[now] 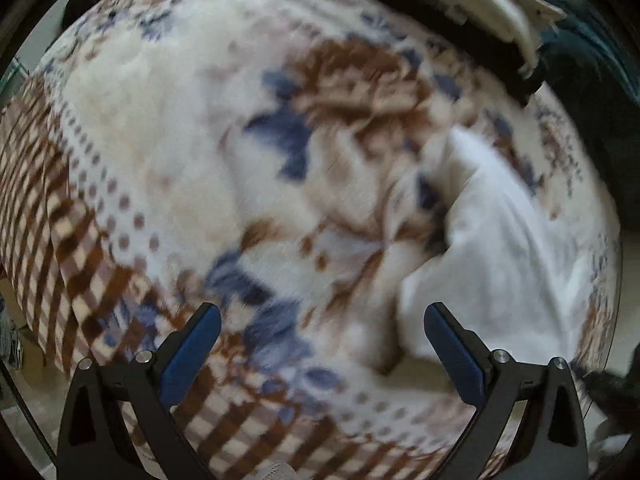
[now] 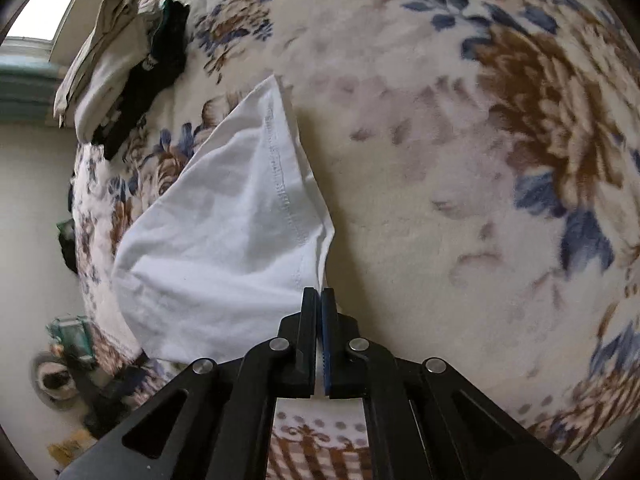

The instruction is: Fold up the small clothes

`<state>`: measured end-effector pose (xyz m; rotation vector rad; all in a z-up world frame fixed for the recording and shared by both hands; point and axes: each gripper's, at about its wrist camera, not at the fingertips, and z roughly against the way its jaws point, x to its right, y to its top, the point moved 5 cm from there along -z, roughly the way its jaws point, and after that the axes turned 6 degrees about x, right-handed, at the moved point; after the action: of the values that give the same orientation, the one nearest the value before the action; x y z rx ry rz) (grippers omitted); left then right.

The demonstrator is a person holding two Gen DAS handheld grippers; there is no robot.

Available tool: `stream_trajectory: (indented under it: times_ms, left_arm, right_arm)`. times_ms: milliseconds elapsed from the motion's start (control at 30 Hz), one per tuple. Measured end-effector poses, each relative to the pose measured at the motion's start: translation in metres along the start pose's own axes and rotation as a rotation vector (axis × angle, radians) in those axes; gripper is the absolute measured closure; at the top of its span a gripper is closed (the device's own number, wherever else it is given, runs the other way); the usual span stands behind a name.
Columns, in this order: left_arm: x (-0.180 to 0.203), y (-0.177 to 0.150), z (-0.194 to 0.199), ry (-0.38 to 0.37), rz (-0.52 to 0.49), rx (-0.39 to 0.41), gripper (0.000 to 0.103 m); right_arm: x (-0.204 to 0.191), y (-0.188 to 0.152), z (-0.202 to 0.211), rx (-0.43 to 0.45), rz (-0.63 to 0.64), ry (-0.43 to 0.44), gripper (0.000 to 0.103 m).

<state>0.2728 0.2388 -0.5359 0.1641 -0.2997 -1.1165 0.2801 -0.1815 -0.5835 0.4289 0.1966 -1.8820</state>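
Observation:
A white garment (image 2: 224,240) lies on a floral fleece blanket (image 2: 440,160). My right gripper (image 2: 321,294) is shut on the garment's hemmed corner and lifts it, so the cloth hangs stretched from the jaws toward the left. In the left wrist view the same white garment (image 1: 500,256) lies at the right, blurred by motion. My left gripper (image 1: 322,320) is open and empty above the blanket (image 1: 180,128), just left of the garment's near edge.
Folded clothes, a beige piece (image 2: 104,56) and a dark one (image 2: 156,60), are stacked at the bed's far left corner; they also show in the left wrist view (image 1: 472,4). The bed edge and floor with clutter (image 2: 68,352) lie to the left.

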Motion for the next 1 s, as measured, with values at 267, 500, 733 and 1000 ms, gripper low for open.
stream_trajectory:
  times_ms: [267,500,733,1000]
  left_arm:
    - [0.077,0.059,-0.018,-0.075,-0.17,0.068,0.0]
    - [0.086,0.077,-0.094,-0.013,-0.225,-0.055,0.0]
    - [0.067,0.082,-0.093,-0.062,-0.133,-0.065,0.0]
    - [0.066,0.09,-0.071,-0.017,-0.174,0.014,0.0]
  right_arm:
    - [0.008,0.008,0.005,0.006,-0.057,-0.064,0.08]
    - [-0.074,0.051,-0.025,-0.008,0.104,0.141,0.066]
    - [-0.055,0.099,-0.077,0.05,0.132,-0.091,0.069]
    - [-0.076,0.104,-0.028,0.12,0.14,0.044,0.066]
